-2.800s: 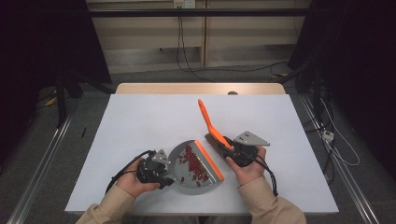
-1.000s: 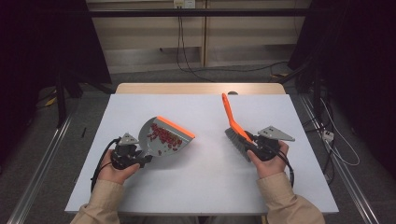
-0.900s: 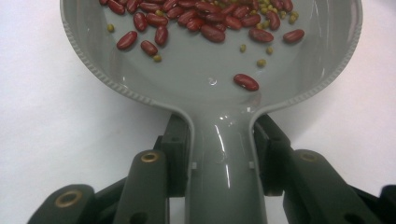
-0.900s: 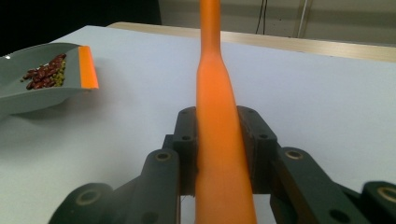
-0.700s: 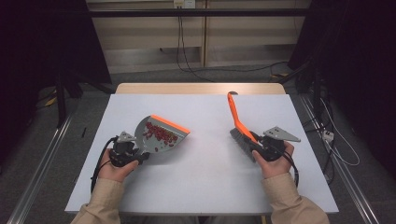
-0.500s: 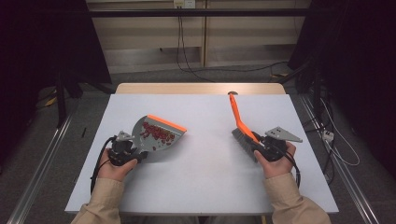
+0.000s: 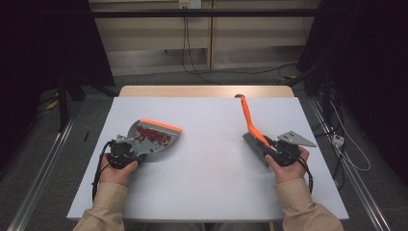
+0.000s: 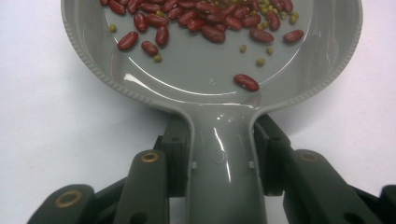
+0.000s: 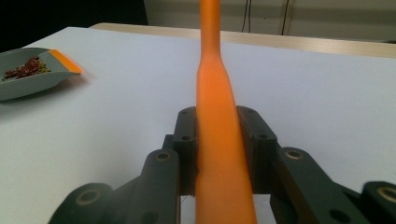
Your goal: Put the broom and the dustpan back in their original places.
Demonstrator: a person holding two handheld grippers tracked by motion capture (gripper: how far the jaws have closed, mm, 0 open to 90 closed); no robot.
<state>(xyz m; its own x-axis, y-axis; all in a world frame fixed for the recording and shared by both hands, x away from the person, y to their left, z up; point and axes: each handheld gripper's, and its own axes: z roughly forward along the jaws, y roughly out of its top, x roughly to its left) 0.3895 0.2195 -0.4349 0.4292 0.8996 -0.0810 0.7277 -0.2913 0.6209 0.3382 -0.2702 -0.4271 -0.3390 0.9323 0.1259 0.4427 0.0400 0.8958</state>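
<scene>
on the left of the white surface (image 7: 211, 159), the left hand-held gripper (image 7: 121, 154) clamps the grey dustpan (image 8: 210, 60), beans (image 8: 205, 23) gathered inside. the right hand-held gripper (image 7: 281, 153) grips the orange brush (image 7: 251, 126), well apart. sweeping looks finished; emptying the pan likely remains.

Pretty plain setup here. White table (image 7: 211, 159) in the middle, with a strip of light wood (image 7: 202, 91) showing along its far edge. Grey carpet-looking floor (image 7: 33, 159) all around, and metal rails (image 7: 43, 173) run along it on the left and right. The far wall (image 7: 159, 43) is beige panelling with black cables (image 7: 187, 48) hanging down and trailing over the floor. Both far corners, left and right, are really dark. Light falls evenly on the tabletop.
</scene>
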